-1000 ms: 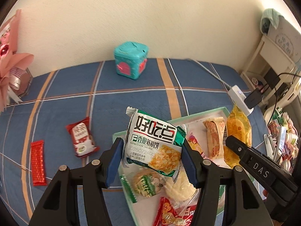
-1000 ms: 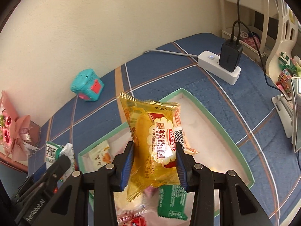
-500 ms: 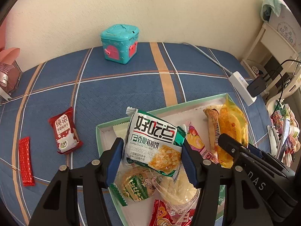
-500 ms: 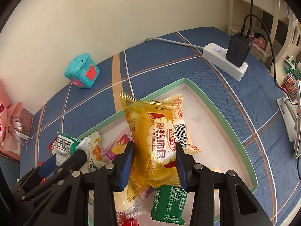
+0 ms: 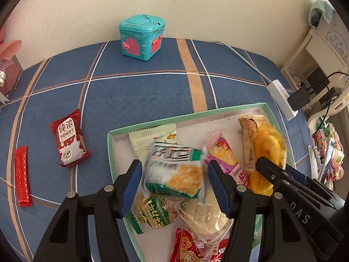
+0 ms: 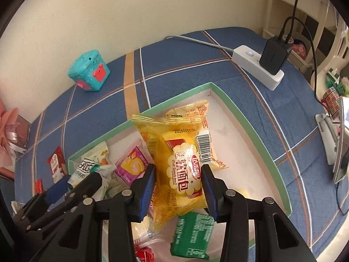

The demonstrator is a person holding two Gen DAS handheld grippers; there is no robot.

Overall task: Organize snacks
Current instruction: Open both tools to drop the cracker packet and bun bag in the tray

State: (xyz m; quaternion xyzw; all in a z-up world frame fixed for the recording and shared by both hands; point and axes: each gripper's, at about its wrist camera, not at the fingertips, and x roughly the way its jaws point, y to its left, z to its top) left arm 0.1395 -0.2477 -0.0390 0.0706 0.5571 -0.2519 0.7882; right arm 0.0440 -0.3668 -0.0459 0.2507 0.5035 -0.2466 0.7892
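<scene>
A green-rimmed white tray (image 5: 185,118) on the blue checked cloth holds several snack packets. My left gripper (image 5: 173,181) hangs over the tray's left half with its jaws opening. The green-and-white cracker packet (image 5: 174,172) is blurred between the pads, with a gap on each side. My right gripper (image 6: 178,174) hovers over the tray (image 6: 240,109), jaws opening. The yellow bread packet (image 6: 181,166) stands upright between its pads and still touches both. A red milk-biscuit packet (image 5: 68,137) and a thin red bar (image 5: 21,176) lie on the cloth left of the tray.
A teal toy box (image 5: 141,37) stands by the back wall. A white power strip (image 6: 257,69) with a black charger (image 6: 274,55) and cables lies right of the tray. Pink wrapped flowers (image 6: 11,131) sit at the far left, and a cluttered shelf at the right.
The left gripper came lower over the tray, its pads parted, and the cracker packet dropped between them, blurred. The yellow packet has slid slightly down between the right pads.
</scene>
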